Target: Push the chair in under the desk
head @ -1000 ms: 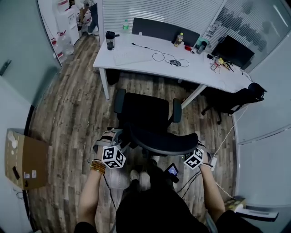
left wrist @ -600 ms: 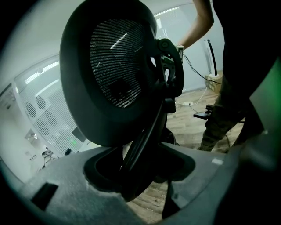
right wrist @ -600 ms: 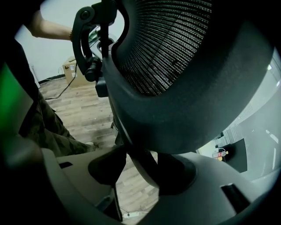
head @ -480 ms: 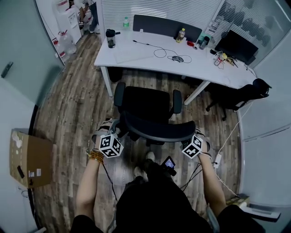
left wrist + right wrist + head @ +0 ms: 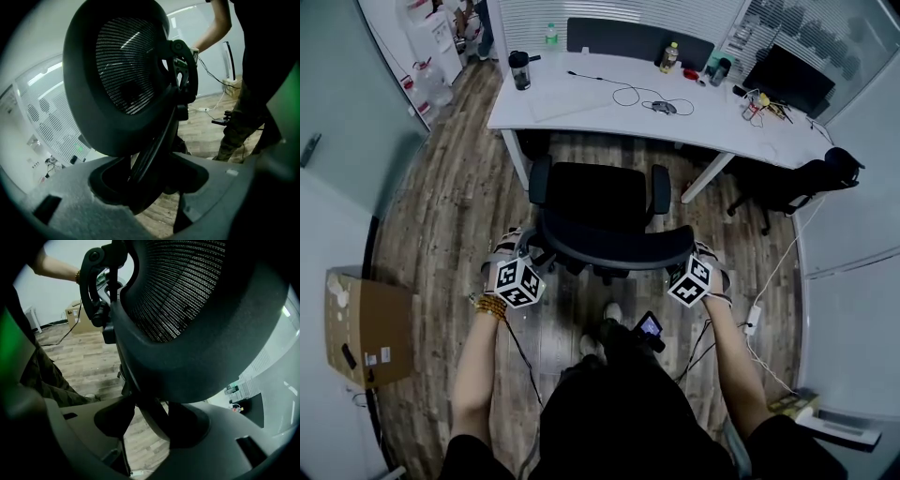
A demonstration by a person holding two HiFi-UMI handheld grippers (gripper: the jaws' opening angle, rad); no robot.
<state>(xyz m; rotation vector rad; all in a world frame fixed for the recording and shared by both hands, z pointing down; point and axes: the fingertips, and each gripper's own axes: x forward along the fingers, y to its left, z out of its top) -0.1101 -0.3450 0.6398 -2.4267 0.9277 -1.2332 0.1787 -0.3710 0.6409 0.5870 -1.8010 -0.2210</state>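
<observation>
I have the left gripper [image 5: 528, 259] and right gripper [image 5: 685, 263] clamped on the backrest of the chair [image 5: 595, 197]. It stands near the desk [image 5: 581, 94], seat not yet under.

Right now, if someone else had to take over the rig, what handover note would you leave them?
Left tongs: shut on the left end of the chair backrest.
Right tongs: shut on its right end.
Office chair: faces the white desk, with bare floor showing between them.
Done: both grips set, chair squared to the desk.
Left: roll the chair forward until it sits under the desktop, then release.
</observation>
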